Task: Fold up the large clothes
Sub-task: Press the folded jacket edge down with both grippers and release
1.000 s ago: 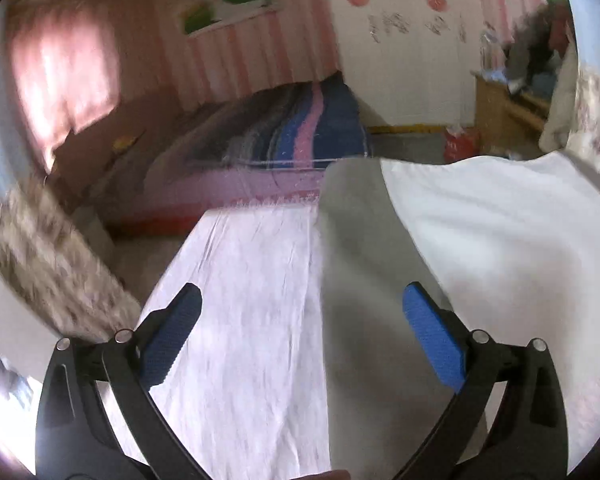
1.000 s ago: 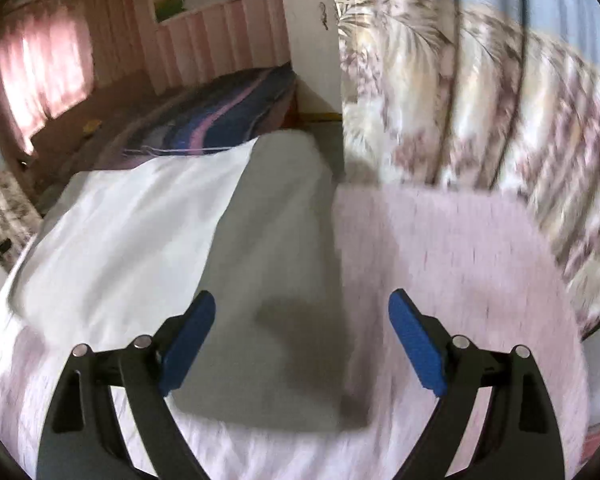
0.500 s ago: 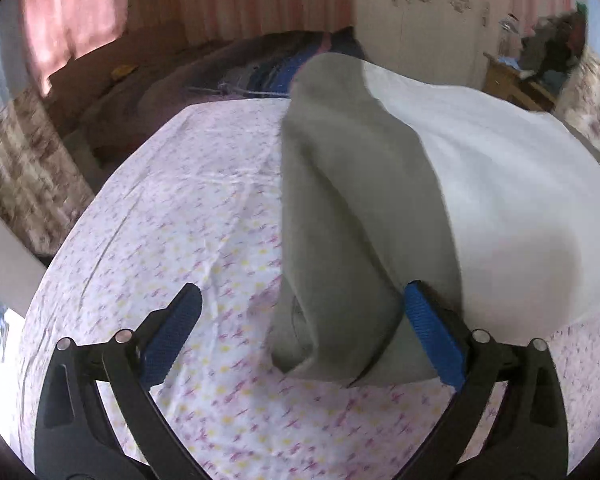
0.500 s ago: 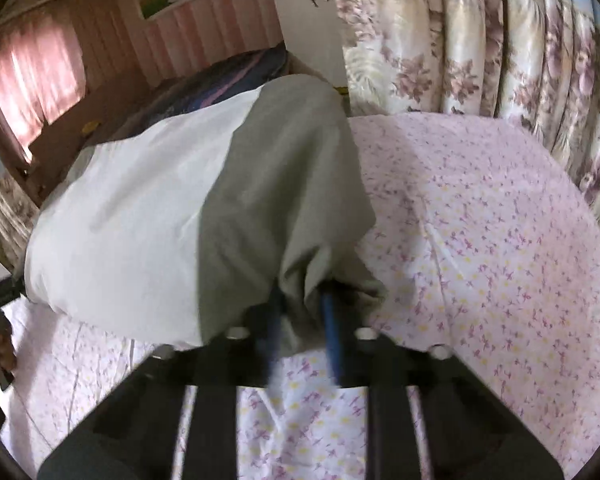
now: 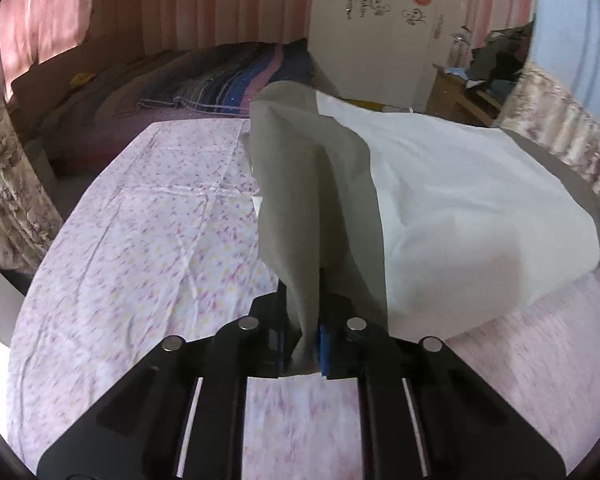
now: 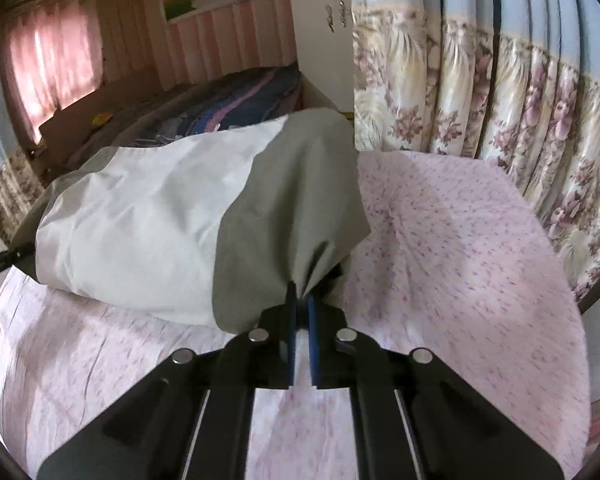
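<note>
A large white garment with grey sleeves lies across a bed with a pink flowered sheet (image 5: 140, 248). In the left wrist view my left gripper (image 5: 305, 332) is shut on the grey sleeve (image 5: 312, 200), which rises from the jaws in a bunched fold; the white body (image 5: 460, 200) spreads to the right. In the right wrist view my right gripper (image 6: 301, 312) is shut on the other grey sleeve (image 6: 300, 208), with the white body (image 6: 152, 220) to the left.
The flowered sheet (image 6: 460, 272) covers the bed around the garment. A second bed with a striped blanket (image 5: 236, 80) stands behind. Flowered curtains (image 6: 500, 92) hang at the right. A wooden desk with clutter (image 5: 472, 92) stands by the far wall.
Both grippers went from open over the garment to shut on a grey sleeve each; the right shut first. The cloth now bunches up from the jaws.
</note>
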`<state>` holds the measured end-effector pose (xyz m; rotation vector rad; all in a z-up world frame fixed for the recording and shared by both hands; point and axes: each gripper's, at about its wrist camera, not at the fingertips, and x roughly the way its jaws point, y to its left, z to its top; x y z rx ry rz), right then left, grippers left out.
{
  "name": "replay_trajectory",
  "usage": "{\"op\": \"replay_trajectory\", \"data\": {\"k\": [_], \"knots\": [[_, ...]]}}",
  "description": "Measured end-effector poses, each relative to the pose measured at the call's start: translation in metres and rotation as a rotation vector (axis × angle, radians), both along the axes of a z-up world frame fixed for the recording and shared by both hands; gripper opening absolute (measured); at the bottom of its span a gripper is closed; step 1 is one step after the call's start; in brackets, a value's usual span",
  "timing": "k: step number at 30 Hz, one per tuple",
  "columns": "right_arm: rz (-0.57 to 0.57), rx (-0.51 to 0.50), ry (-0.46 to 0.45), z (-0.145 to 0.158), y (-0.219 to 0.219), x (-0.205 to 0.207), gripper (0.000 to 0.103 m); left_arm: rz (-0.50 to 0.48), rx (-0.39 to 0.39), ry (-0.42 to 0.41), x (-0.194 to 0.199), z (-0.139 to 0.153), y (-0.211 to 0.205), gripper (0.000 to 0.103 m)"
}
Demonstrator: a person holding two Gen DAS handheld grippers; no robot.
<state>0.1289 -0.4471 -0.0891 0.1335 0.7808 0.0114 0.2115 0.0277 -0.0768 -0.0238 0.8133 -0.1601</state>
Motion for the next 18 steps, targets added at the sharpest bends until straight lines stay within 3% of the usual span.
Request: {"op": "replay_trajectory", "data": {"k": [5, 8, 9, 10, 12, 14, 15, 16, 18], "knots": [[0.022, 0.026, -0.019, 0.005, 0.008, -0.048, 0.004, 0.003, -0.045, 0.011, -0.039, 0.006, 0.011, 0.01], [0.03, 0.018, 0.009, -0.009, 0.006, -0.052, 0.006, -0.005, -0.006, 0.002, -0.054, 0.003, 0.01, 0.014], [0.031, 0.026, 0.033, -0.015, 0.004, -0.051, 0.013, -0.004, 0.021, 0.005, -0.055, -0.001, 0.007, 0.019], [0.021, 0.045, 0.045, -0.02, -0.001, -0.051, 0.017, 0.011, 0.049, 0.007, -0.055, -0.005, 0.007, 0.031], [0.02, 0.085, 0.049, -0.019, -0.01, -0.058, 0.03, 0.018, 0.034, 0.032, -0.057, -0.004, 0.013, 0.052], [0.007, 0.096, -0.016, 0.0, -0.019, -0.079, 0.044, -0.005, -0.051, 0.025, -0.069, 0.008, 0.024, 0.058], [0.008, 0.091, -0.067, 0.014, -0.024, -0.091, 0.06, -0.003, -0.039, -0.007, -0.08, 0.019, 0.028, 0.071], [0.008, 0.083, -0.088, 0.022, -0.027, -0.095, 0.067, -0.005, -0.002, -0.039, -0.087, 0.03, 0.027, 0.082], [0.0, 0.067, -0.107, 0.038, -0.033, -0.091, 0.067, -0.033, 0.035, -0.071, -0.093, 0.045, 0.021, 0.084]]}}
